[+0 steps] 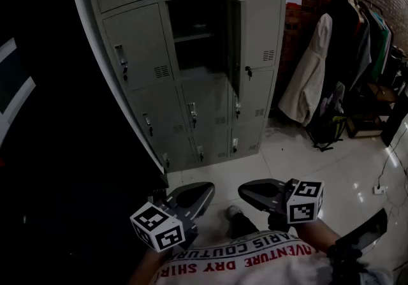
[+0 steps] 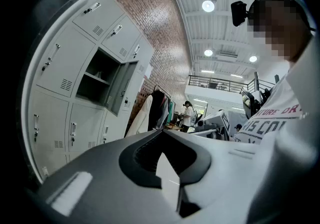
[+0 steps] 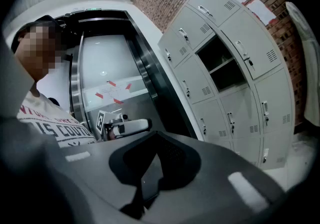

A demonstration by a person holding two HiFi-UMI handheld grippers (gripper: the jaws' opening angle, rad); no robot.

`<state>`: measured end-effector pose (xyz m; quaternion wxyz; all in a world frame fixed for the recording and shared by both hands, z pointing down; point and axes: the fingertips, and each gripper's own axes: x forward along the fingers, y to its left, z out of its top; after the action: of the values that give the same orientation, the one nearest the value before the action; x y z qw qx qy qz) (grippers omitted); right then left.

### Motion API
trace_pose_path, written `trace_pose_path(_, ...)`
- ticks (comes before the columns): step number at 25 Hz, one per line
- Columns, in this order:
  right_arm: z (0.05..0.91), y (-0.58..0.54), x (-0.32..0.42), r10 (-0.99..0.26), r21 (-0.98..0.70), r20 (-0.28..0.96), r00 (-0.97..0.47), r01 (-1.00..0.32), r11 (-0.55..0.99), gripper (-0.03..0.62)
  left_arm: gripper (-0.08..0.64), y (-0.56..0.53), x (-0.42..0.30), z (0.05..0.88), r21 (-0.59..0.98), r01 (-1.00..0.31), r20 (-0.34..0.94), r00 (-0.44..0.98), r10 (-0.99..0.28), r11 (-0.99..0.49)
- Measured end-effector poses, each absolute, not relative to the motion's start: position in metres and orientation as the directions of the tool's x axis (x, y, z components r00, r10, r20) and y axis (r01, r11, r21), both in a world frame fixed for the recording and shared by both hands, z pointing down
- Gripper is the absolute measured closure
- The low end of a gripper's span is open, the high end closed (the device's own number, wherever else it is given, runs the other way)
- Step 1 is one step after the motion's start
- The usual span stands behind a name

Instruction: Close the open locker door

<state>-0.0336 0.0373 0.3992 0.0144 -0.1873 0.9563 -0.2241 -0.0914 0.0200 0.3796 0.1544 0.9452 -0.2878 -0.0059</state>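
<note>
Nothing done yet imo. The locker door (image 1: 234, 44) hangs wide open at 12 o'clock in head view. Left gripper (image 1: 191, 197) & right gripper (image 1: 262, 193) sit low at 6, both clenched on nothing, well apart from it. The whole reach + push is left.

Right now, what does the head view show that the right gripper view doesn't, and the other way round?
Only the head view: the right gripper from above with its marker cube, the person's shoe and dark clothes on a rack. Only the right gripper view: a steel-framed glass doorway with red tape marks, and its own jaws close up, together, nothing between. Both: the grey lockers with one open compartment and the left gripper.
</note>
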Motion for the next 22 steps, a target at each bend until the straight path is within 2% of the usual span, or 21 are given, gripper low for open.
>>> trace_pose_path(8,0.398,-0.089,-0.008,-0.367,-0.416,0.060,-0.928,-0.358,0.836,0.597,0.555,-0.100,-0.074,0.385,0.311,-0.586,0.097,0.802,-0.589,-0.748)
trace_pose_path(17,0.347,-0.216,0.009,-0.336,-0.344,0.018,-0.942,-0.321,0.882,0.597,0.555,-0.224,-0.052,0.359,0.305,-0.608,0.083,0.784,-0.615,-0.733)
trace_pose_path(22,0.364,-0.256,0.025,-0.332,-0.314,0.087,-0.939,-0.342,0.886,0.597,0.555,-0.267,-0.042,0.368,0.319,-0.607,0.095,0.785,-0.612,-0.728)
